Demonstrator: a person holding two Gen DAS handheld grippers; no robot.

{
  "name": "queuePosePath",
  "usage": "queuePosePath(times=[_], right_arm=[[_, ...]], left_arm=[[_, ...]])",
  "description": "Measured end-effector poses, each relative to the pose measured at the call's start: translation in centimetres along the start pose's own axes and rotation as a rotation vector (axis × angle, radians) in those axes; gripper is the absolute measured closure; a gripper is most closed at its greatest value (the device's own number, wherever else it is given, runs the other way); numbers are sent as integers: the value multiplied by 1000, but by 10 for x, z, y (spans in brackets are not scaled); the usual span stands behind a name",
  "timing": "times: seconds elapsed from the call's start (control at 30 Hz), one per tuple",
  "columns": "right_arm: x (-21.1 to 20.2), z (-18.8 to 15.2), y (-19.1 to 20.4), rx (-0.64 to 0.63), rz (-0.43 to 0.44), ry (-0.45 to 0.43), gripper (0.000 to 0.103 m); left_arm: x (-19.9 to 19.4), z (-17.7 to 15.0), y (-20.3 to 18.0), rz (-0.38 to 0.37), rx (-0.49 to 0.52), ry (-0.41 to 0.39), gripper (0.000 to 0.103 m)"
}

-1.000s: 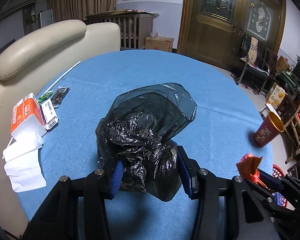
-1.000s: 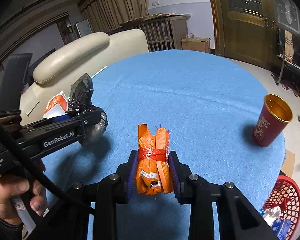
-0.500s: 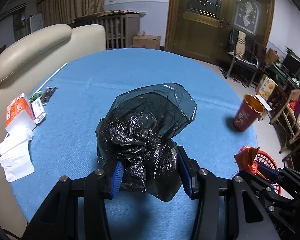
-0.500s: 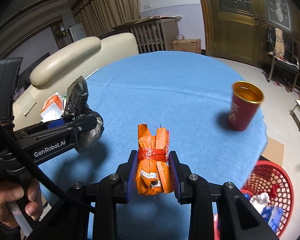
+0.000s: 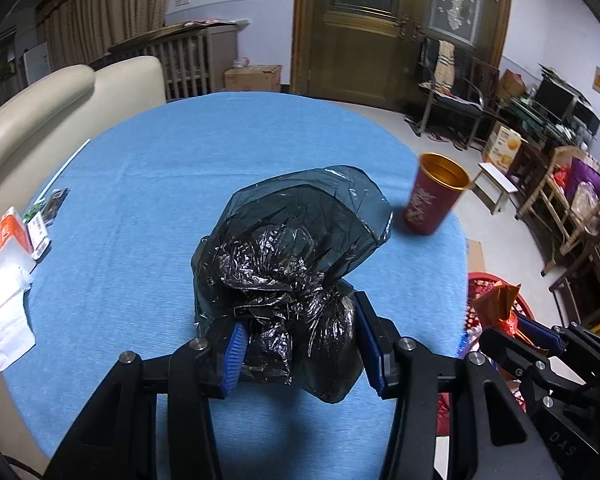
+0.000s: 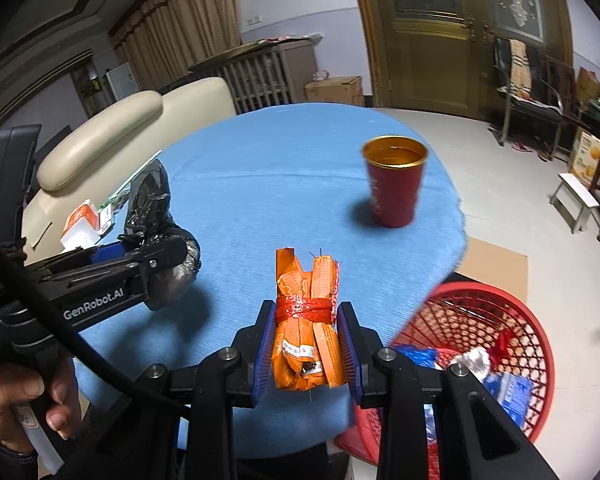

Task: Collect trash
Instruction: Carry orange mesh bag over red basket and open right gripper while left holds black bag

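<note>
- Tools first: the right tool [image 6: 306, 350] is clenched on a folded orange wrapper bundle [image 6: 306, 322] tied round with a red band, and the left tool [image 5: 298, 354] is clenched on a crumpled black plastic bag [image 5: 292, 264]; both pieces of trash are held clear above the blue worktop [image 5: 148, 184].
- Both grips are best kept firm until each piece hangs over the bin, since either load would land on the worktop or the floor if let go early.
- The bag is pinched only at its lower folds, with its loose upper part ballooning ahead of the jaws; it is judged likely to slip or catch, so a smooth, unhurried carry is advised.
- The red basket [image 6: 496, 320] stands on the floor just past the worktop's near edge, to the right of the right tool, with white, blue and red scraps already in it.
- The wrapper bundle is the nearer load; it should be carried past the edge until it is over the basket's open mouth, not its rim, and only then let go.
- The left tool should follow from the side so that the two tools do not cross or knock.
- The red cup [image 6: 394, 184] stands upright near the worktop's edge, beyond the basket; the path should be kept on the near side of it so that it is not tipped.
- The tissue pack [image 5: 6, 236] and small packets at the worktop's far left are well apart from the route.
</note>
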State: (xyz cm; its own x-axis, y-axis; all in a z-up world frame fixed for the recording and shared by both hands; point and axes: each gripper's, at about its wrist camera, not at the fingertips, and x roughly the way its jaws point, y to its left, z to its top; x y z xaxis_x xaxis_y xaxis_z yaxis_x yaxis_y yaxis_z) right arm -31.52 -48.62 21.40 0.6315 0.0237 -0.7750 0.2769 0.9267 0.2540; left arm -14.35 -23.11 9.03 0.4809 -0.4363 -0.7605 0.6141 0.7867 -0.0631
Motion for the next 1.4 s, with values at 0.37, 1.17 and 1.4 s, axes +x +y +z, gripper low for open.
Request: queuePosePath(times=[0.37,1.17,1.4], right_arm=[[-18,-14,-37,65,-53,-3,70],[-45,-34,-89,172,-124,-17,70],[-52,-38,-97,188,-136,-30,70]], left_arm=[[-4,0,-37,-48,80,3,52],[-5,-1,-89,-118,189,26,52],[-7,-3,-94,-127,212,29,52]])
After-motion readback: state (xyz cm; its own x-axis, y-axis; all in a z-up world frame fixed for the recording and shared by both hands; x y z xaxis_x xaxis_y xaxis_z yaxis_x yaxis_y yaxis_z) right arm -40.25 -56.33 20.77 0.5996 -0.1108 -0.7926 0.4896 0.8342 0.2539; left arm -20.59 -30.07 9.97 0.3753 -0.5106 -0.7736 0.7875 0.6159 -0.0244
